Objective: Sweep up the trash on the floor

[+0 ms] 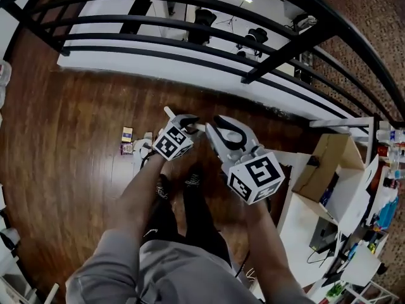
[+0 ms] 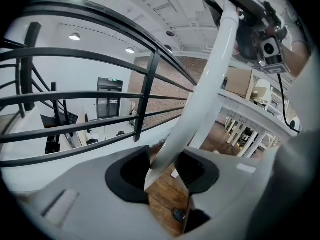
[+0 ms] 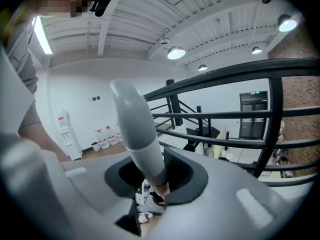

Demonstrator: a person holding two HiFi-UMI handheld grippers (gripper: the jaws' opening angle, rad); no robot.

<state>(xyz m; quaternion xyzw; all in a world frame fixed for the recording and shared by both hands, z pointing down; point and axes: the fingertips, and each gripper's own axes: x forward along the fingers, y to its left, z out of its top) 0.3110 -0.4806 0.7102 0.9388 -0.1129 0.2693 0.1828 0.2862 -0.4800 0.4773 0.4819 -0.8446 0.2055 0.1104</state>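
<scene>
I stand on a dark wooden floor [image 1: 69, 170]. Small bits of trash [image 1: 127, 140], little coloured packets, lie on it left of my hands, beside a white object [image 1: 142, 152] that is partly hidden by my left arm. My left gripper [image 1: 185, 123] is shut on a long white handle [image 2: 210, 79], which runs up between its jaws toward the upper right. My right gripper [image 1: 226, 132] is shut on a grey broom handle [image 3: 137, 129] with a wooden section just under the jaws. The two grippers are close together in front of me, above my shoes [image 1: 177, 183].
A black railing [image 1: 190, 24] and a white ledge [image 1: 190, 68] bound the floor ahead. At the right stand a white table [image 1: 297, 227] and an open cardboard box [image 1: 329, 160]. In the right gripper view, water bottles [image 3: 105, 141] and a dispenser [image 3: 67, 134] line a far wall.
</scene>
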